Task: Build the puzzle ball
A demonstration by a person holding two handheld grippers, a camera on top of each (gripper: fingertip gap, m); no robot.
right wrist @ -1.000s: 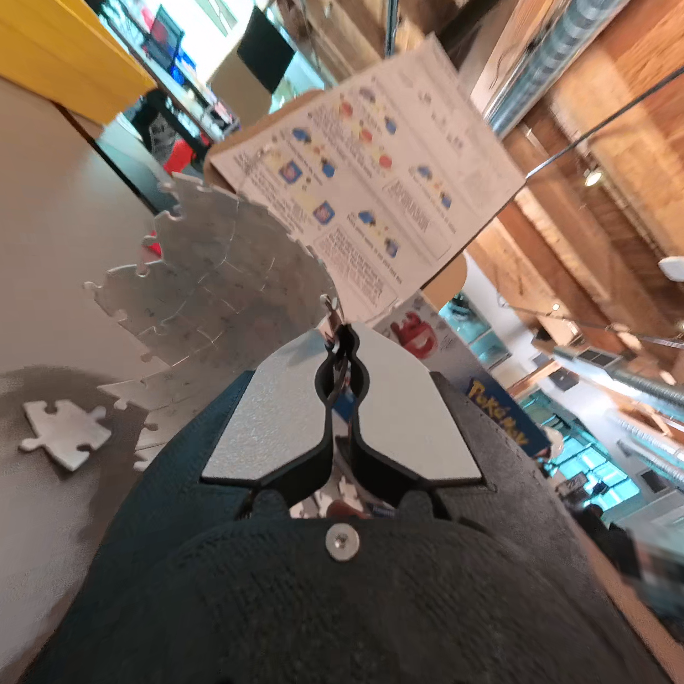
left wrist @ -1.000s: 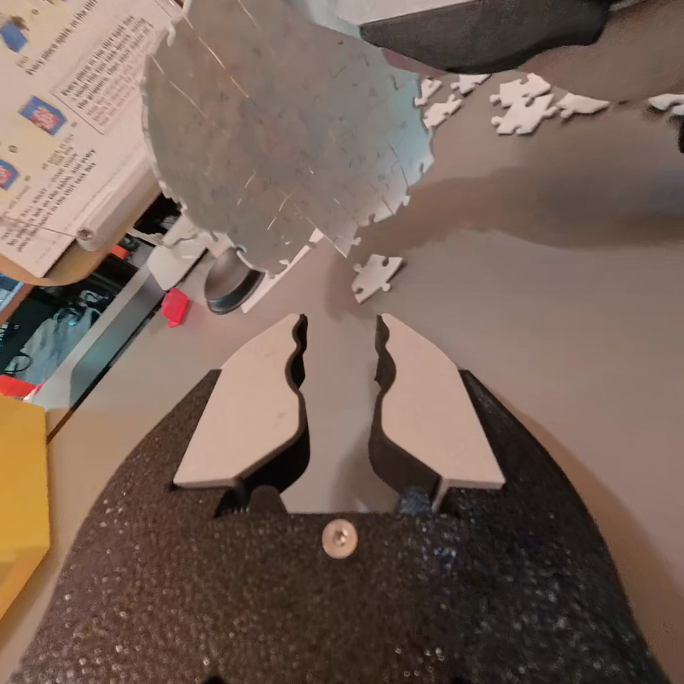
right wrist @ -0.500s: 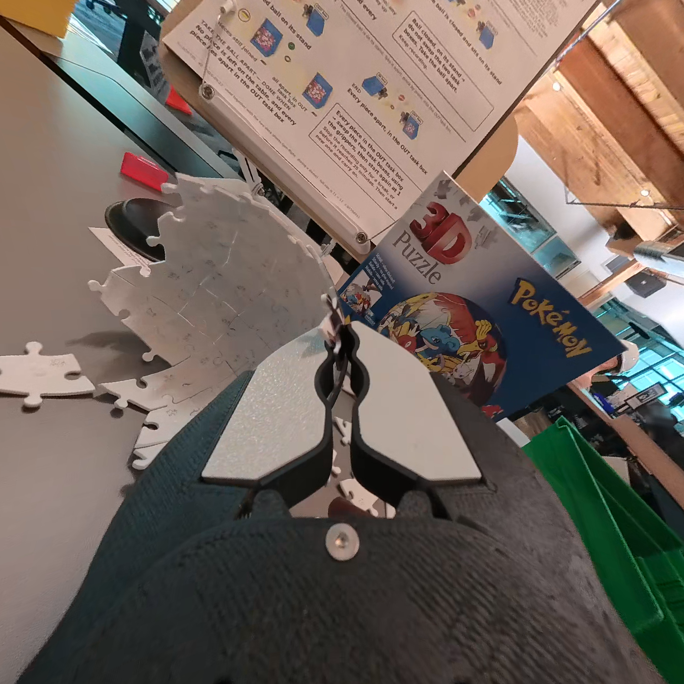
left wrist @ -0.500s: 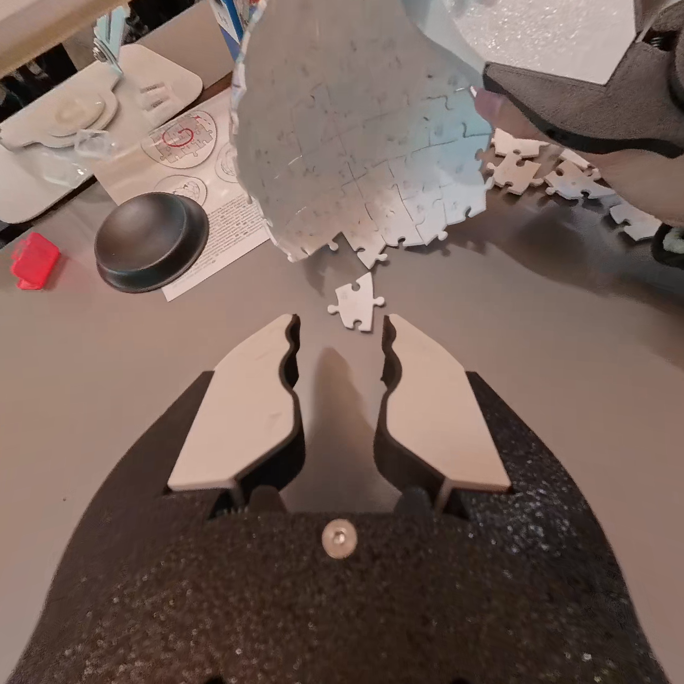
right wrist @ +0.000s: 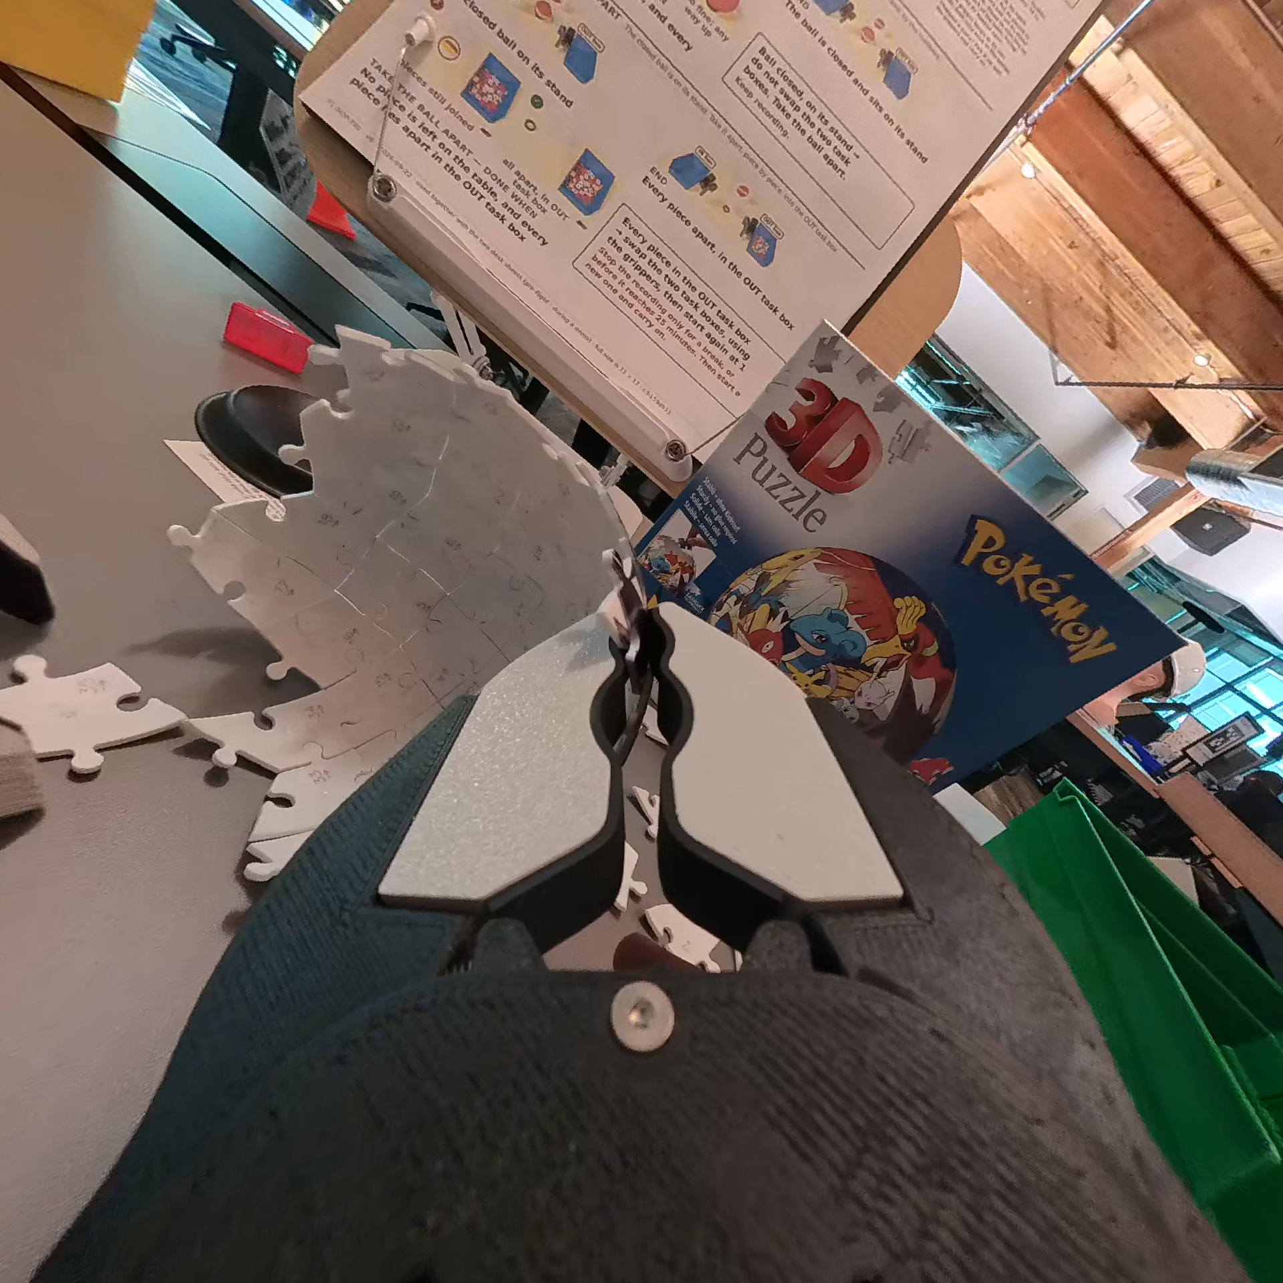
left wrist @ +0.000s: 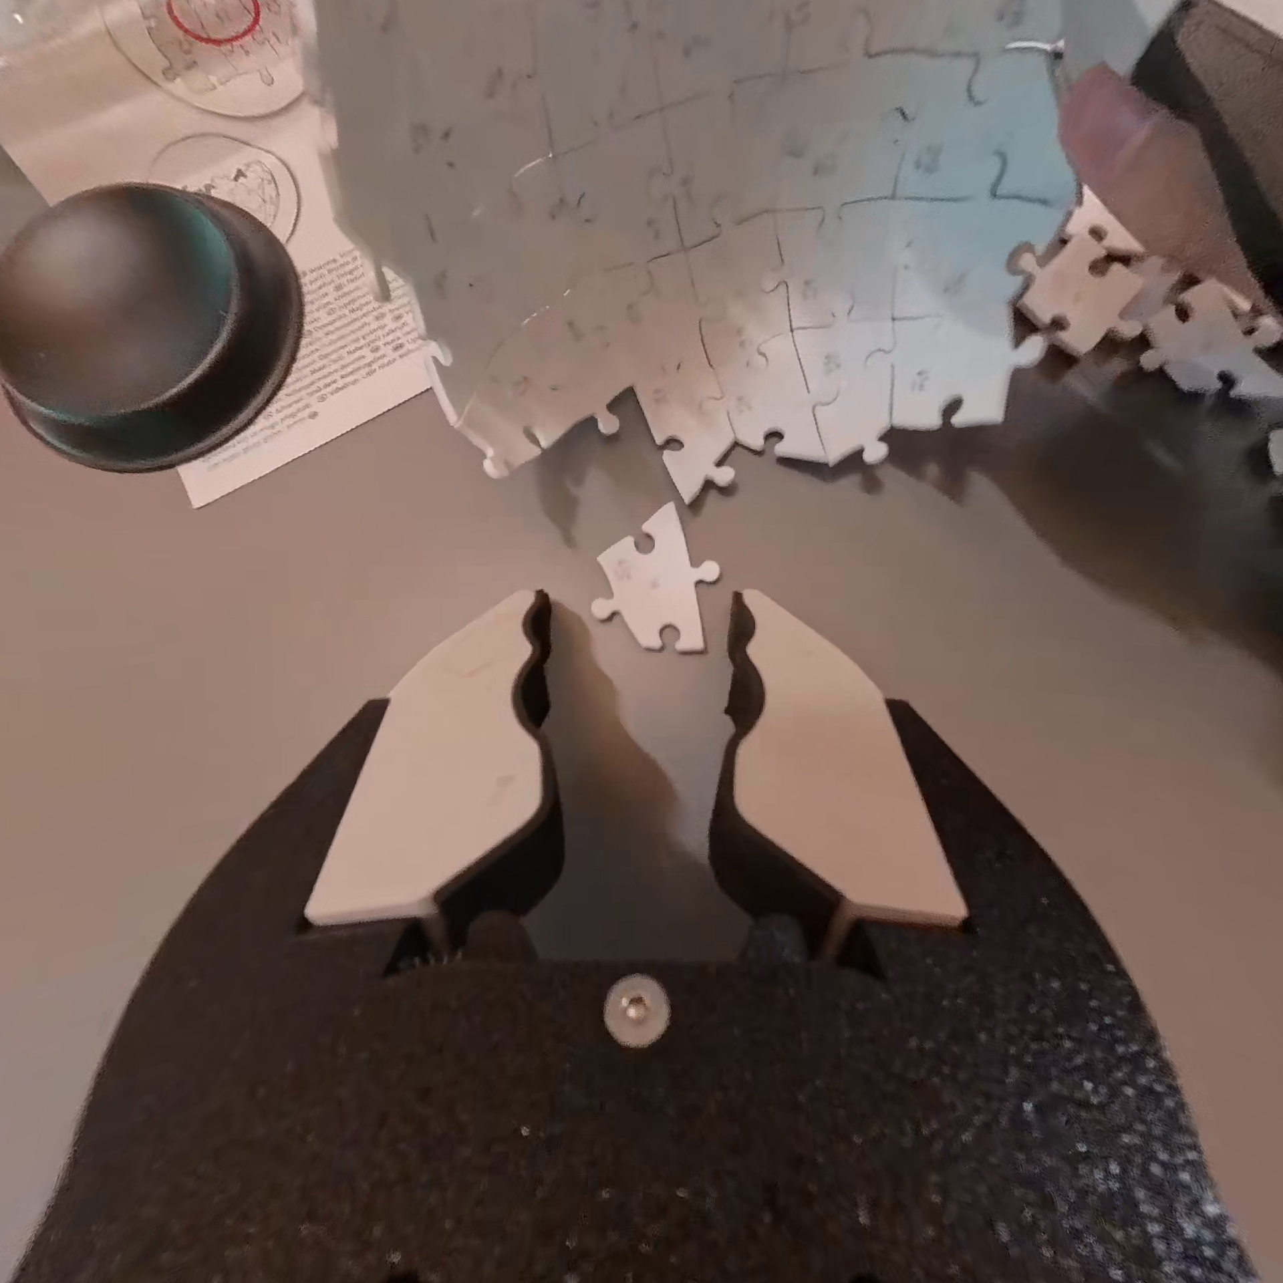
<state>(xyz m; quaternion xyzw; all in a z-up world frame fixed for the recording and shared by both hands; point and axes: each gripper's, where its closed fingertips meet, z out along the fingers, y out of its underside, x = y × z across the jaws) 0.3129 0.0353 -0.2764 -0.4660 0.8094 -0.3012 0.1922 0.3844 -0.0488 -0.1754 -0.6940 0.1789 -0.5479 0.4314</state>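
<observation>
With the right gripper (right wrist: 642,628) pinching the half-built ball shell (right wrist: 416,555), the left gripper (left wrist: 642,607), gaping empty, is needing squarer alignment over the loose piece (left wrist: 652,590).

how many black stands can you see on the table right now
1. The black stand sits on the paper leaflet, left of the half-built puzzle shell that the right gripper holds. Others may be hidden behind the shell.

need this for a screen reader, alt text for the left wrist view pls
The open left gripper hovers over a grey table, fingertips either side of a loose white puzzle piece. Beyond it hangs the half-built puzzle shell; a black round stand sits at left.
</observation>
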